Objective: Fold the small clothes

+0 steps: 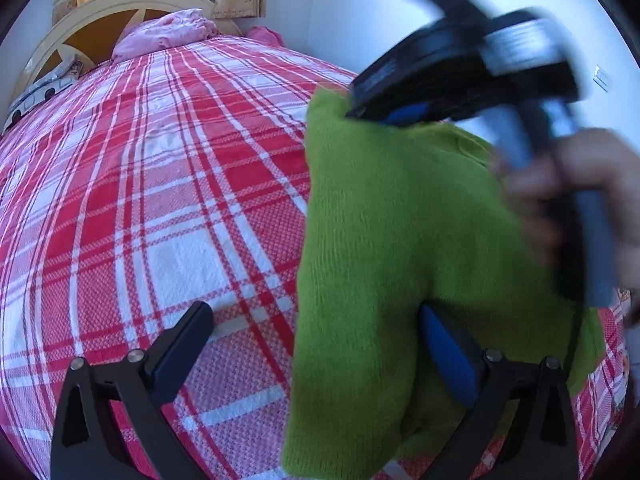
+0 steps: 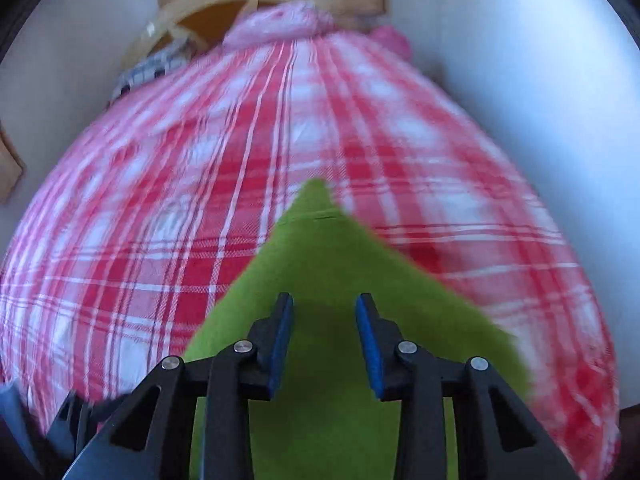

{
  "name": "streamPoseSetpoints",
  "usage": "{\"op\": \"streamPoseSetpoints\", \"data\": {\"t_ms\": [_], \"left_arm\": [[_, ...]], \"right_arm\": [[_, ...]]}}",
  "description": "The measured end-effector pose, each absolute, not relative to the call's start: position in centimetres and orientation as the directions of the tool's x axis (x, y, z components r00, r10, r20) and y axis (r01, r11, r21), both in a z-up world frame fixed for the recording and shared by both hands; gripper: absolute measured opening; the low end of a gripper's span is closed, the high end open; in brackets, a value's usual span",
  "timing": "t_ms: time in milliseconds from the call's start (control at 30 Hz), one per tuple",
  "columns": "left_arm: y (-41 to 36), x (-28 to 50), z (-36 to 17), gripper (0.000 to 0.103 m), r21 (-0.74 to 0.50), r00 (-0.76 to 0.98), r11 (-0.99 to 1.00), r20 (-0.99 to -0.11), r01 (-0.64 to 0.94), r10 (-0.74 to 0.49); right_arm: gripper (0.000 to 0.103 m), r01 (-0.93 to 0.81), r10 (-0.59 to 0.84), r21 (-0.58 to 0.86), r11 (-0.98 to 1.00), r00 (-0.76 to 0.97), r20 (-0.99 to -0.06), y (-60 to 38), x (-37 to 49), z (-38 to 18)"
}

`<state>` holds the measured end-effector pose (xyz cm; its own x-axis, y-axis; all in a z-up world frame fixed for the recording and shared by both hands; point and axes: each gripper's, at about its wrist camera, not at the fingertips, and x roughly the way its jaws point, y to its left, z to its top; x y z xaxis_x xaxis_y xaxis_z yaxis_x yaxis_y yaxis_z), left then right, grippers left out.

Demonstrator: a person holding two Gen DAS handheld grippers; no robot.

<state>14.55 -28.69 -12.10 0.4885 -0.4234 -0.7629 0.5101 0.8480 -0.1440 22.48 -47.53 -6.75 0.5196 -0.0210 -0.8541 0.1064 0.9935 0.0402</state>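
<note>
A bright green knit garment [image 1: 384, 240] lies on the red and white checked bedspread [image 1: 160, 200]. My left gripper [image 1: 316, 352] is wide open at the garment's near left edge. Its blue-padded right finger [image 1: 448, 356] rests against the knit and its left finger sits over the bare bedspread. My right gripper [image 1: 360, 110], blurred and held by a hand [image 1: 580, 184], has its tip at the garment's far corner. In the right wrist view, my right gripper [image 2: 325, 340] has its pads apart above the green garment [image 2: 320, 256], which tapers to a point ahead. Nothing is pinched between them.
A crumpled pink pillow [image 1: 168, 32] lies at the head of the bed, in front of a cream and orange headboard [image 1: 100, 12]. A patterned pillow [image 1: 44, 88] sits at the far left. A white wall [image 1: 340, 20] runs along the bed's right side. Bedspread [image 2: 160, 240] stretches to the left.
</note>
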Motion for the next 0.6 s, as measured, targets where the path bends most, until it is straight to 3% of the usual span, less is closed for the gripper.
{"op": "streamPoseSetpoints", "data": {"t_ms": [133, 233, 333, 367, 433, 467, 600], "left_arm": [[-28.9, 14.7, -12.2, 0.103, -0.141, 0.484, 0.848, -0.768, 0.511, -0.419], [-29.1, 14.1, -11.7, 0.103, -0.104, 0.506, 0.843, -0.758, 0.529, -0.411], [-28.9, 12.9, -10.8, 0.103, -0.064, 0.532, 0.835, -0.743, 0.546, -0.406], [-28.7, 12.4, -10.6, 0.103, -0.062, 0.535, 0.830, -0.737, 0.554, -0.413], [-28.3, 11.5, -10.0, 0.103, -0.063, 0.543, 0.825, -0.724, 0.562, -0.426], [-28.0, 10.9, -9.7, 0.103, -0.065, 0.548, 0.824, -0.717, 0.562, -0.430], [-27.0, 8.7, -8.6, 0.103, -0.029, 0.570, 0.810, -0.696, 0.586, -0.437]], "right_arm": [[0.034, 0.151, -0.036, 0.055, 0.987, 0.540, -0.841, -47.7, 23.7, -8.9], [0.034, 0.193, -0.047, 0.085, 0.977, 0.593, -0.804, -47.6, 21.5, -6.9], [0.035, 0.242, -0.010, 0.211, 0.947, 0.680, -0.733, -48.4, 16.2, -3.5], [0.038, 0.257, -0.019, 0.227, 0.939, 0.700, -0.714, -48.4, 14.1, -2.6], [0.060, 0.292, -0.079, 0.202, 0.935, 0.725, -0.684, -47.9, 9.4, -1.3], [0.064, 0.314, -0.121, 0.171, 0.934, 0.728, -0.675, -47.4, 6.8, -1.0], [0.066, 0.380, -0.202, 0.115, 0.918, 0.698, -0.687, -46.5, -0.8, -1.6]]}}
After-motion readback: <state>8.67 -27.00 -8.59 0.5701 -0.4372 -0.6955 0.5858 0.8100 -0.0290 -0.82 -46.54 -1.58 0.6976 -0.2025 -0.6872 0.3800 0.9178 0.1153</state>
